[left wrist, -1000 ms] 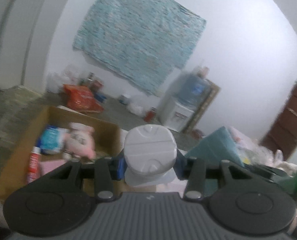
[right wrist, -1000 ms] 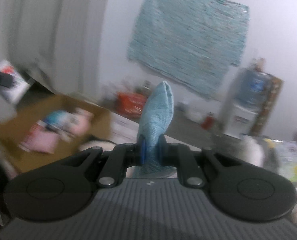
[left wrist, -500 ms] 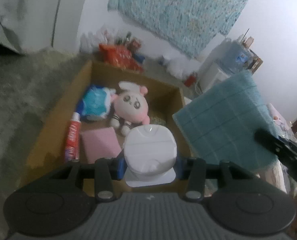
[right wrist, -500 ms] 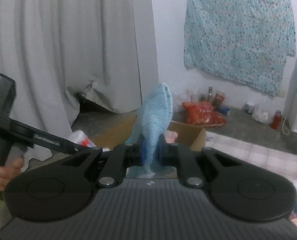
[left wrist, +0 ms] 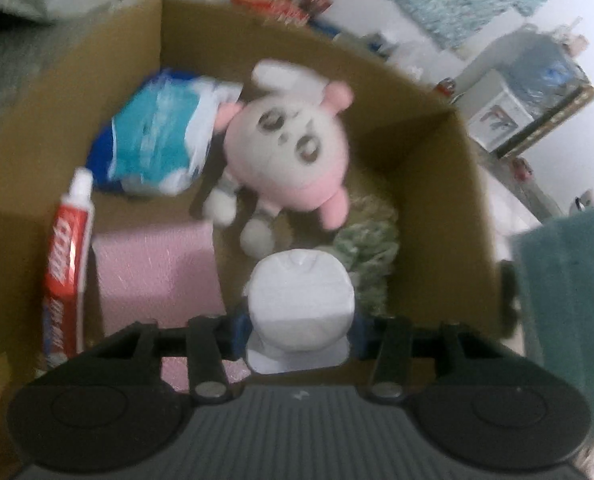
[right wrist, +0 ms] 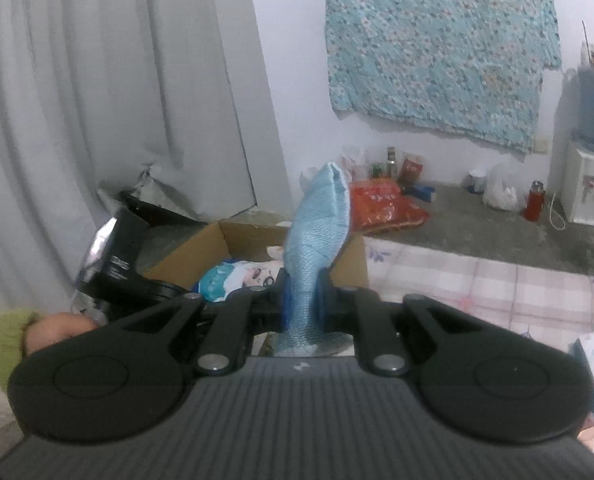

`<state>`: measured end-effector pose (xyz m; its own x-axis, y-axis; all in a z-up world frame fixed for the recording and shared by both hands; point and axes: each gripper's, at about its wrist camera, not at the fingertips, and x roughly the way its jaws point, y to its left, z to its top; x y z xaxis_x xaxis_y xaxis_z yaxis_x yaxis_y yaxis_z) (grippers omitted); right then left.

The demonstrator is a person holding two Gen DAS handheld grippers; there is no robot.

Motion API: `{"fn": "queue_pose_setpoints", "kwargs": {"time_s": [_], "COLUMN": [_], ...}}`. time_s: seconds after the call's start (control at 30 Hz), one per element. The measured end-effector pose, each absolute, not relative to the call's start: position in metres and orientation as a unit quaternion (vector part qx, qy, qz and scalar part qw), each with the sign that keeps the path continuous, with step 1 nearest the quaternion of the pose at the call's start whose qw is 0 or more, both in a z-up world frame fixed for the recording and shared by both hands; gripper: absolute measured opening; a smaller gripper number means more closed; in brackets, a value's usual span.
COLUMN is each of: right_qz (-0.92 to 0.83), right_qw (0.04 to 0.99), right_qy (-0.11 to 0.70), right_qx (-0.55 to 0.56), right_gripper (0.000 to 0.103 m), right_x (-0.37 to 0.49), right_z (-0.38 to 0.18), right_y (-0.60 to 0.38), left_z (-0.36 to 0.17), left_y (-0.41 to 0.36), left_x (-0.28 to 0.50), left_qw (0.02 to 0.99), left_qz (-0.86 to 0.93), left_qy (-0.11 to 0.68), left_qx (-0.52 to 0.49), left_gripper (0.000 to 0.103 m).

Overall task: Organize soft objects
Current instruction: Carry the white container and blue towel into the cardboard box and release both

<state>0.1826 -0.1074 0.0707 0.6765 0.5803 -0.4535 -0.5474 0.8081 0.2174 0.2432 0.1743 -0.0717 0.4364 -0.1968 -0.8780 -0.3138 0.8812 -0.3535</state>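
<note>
While my left gripper point(left wrist: 300, 330) points down into the cardboard box point(left wrist: 433, 184), its jaws are opening w/ the white wipes pack point(left wrist: 300, 304) between the blue pads – whether the pads still press on it, I can't tell, the frame is blurred. The pack hangs over the near-right part of the box, just above a green-and-white crinkly bundle point(left wrist: 371, 240). Inside the box: a pink plush point(left wrist: 289, 152) face-up in the middle, a blue-and-white packet point(left wrist: 157, 140) to its left and touching it, a pink flat pad point(left wrist: 157, 268) near-left, and a red toothpaste tube point(left wrist: 67, 256) along the left wall.

My right gripper point(right wrist: 302, 300) is clamped tight on the light-blue cloth point(right wrist: 321, 224) – it stands up from the closed pads as a narrow fold, w/ a bit poking out below. In the left view that cloth point(left wrist: 569, 300) hangs at the right edge, outside the box wall. From the right view the box point(right wrist: 213, 240) sits beyond the fingers, far-left, w/ the left tool's black body point(right wrist: 117, 264) over it and a hand w/ a green cuff point(right wrist: 57, 330) at the left edge.
</note>
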Motion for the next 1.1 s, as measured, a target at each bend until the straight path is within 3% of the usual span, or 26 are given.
{"fn": "queue_pose_setpoints", "kwargs": {"time_s": [0.07, 0.13, 0.37, 0.5, 0.73, 1.1], "right_qz": [0.306, 0.306, 0.327, 0.379, 0.455, 0.546], "right_qw": [0.914, 0.914, 0.907, 0.881, 0.794, 0.606], "right_qy": [0.263, 0.265, 0.263, 0.28, 0.402, 0.578], "right_qx": [0.033, 0.032, 0.027, 0.029, -0.019, 0.0], "right_gripper": [0.011, 0.011, 0.011, 0.011, 0.011, 0.013], "right_x": [0.184, 0.186, 0.172, 0.166, 0.194, 0.22], "right_z": [0.067, 0.064, 0.081, 0.088, 0.041, -0.037], "right_y": [-0.108, -0.108, -0.09, -0.054, 0.057, 0.168], "left_z": [-0.075, -0.066, 0.003, 0.052, 0.09, 0.074], "left_y": [0.179, 0.182, 0.212, 0.235, 0.265, 0.301], "left_x": [0.24, 0.233, 0.181, 0.125, 0.059, 0.041], "left_qw": [0.815, 0.828, 0.866, 0.897, 0.923, 0.916], "left_qz": [0.038, 0.033, 0.035, 0.058, 0.099, 0.109], "left_qy": [0.52, 0.498, 0.408, 0.326, 0.244, 0.222], "left_qx": [-0.254, -0.256, -0.289, -0.294, -0.282, -0.314], "left_gripper": [0.057, 0.07, 0.072, 0.084, 0.087, 0.087]}}
